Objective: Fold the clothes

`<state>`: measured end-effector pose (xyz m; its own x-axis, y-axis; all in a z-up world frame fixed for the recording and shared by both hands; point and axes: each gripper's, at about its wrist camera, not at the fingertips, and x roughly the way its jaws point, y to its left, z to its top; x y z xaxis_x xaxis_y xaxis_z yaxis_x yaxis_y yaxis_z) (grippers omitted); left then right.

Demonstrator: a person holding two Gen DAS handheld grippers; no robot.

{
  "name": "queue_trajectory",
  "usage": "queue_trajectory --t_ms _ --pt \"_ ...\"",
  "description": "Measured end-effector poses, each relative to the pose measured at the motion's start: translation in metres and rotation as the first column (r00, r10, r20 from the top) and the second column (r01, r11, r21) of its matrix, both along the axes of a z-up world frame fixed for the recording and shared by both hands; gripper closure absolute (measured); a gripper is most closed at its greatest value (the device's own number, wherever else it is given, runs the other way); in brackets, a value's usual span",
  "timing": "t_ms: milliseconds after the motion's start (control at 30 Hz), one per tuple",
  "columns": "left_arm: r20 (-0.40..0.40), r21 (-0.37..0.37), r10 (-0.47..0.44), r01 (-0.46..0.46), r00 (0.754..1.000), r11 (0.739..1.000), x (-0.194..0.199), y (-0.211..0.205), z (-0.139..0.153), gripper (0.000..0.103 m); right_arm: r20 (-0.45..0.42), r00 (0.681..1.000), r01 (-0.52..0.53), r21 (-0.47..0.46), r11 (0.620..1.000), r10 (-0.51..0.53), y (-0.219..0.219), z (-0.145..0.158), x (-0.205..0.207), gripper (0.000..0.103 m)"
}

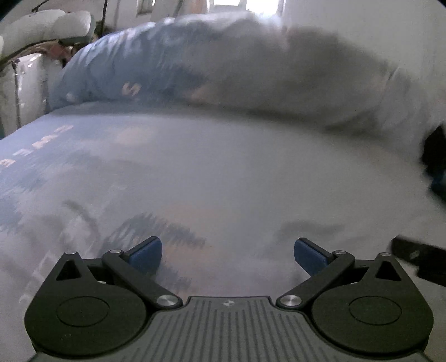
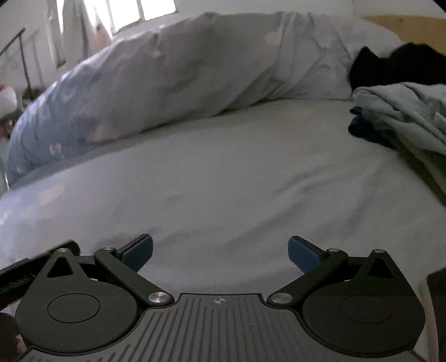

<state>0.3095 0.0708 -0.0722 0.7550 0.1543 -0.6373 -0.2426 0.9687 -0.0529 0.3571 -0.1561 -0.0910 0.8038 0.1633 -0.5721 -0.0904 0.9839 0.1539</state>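
My left gripper [image 1: 228, 254] is open low over a pale blue printed bed sheet [image 1: 195, 172], with nothing between its blue pads [image 1: 147, 254]. My right gripper [image 2: 220, 253] is open too, hovering over the plain pale sheet [image 2: 223, 172]. A pile of clothes [image 2: 401, 111] lies at the right edge of the bed in the right wrist view: a light grey-green garment on top, dark blue cloth under it, and a black garment [image 2: 395, 66] behind. In the left wrist view only a dark piece of cloth [image 1: 434, 156] shows at the far right. The left view is blurred.
A rolled-up quilt [image 2: 167, 72] with blue print runs across the back of the bed, and the same quilt [image 1: 195, 64] fills the back of the left view. A window [image 2: 145, 8] is behind it. White bags [image 1: 41, 27] sit at the far left.
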Motion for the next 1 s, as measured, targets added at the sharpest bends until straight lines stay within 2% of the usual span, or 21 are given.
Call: queue_trajectory --t_ms 100,233,467,700,1000 --pt "0.003 0.058 -0.041 0.041 0.999 0.997 -0.006 -0.007 0.001 0.000 0.057 0.997 -0.045 -0.121 0.992 0.052 0.013 -0.006 -0.007 0.000" --pt "0.004 0.052 -0.052 0.052 0.999 0.997 -0.008 -0.006 0.001 0.000 0.030 0.998 -0.056 -0.168 0.984 0.062 0.020 -0.013 -0.002 0.000" --pt "0.003 0.069 -0.057 0.057 0.998 0.996 -0.008 -0.005 -0.004 0.000 0.006 0.998 -0.052 -0.196 0.979 0.055 0.031 -0.018 -0.003 0.000" --pt "0.007 0.063 -0.059 0.058 0.998 0.996 -0.007 -0.007 -0.005 0.000 0.005 0.998 -0.059 -0.151 0.987 0.060 0.026 -0.017 -0.002 0.000" --pt "0.008 0.062 -0.063 0.062 0.998 0.996 0.007 -0.009 -0.006 0.000 0.007 0.998 -0.058 -0.176 0.983 0.060 0.029 -0.018 -0.002 0.000"
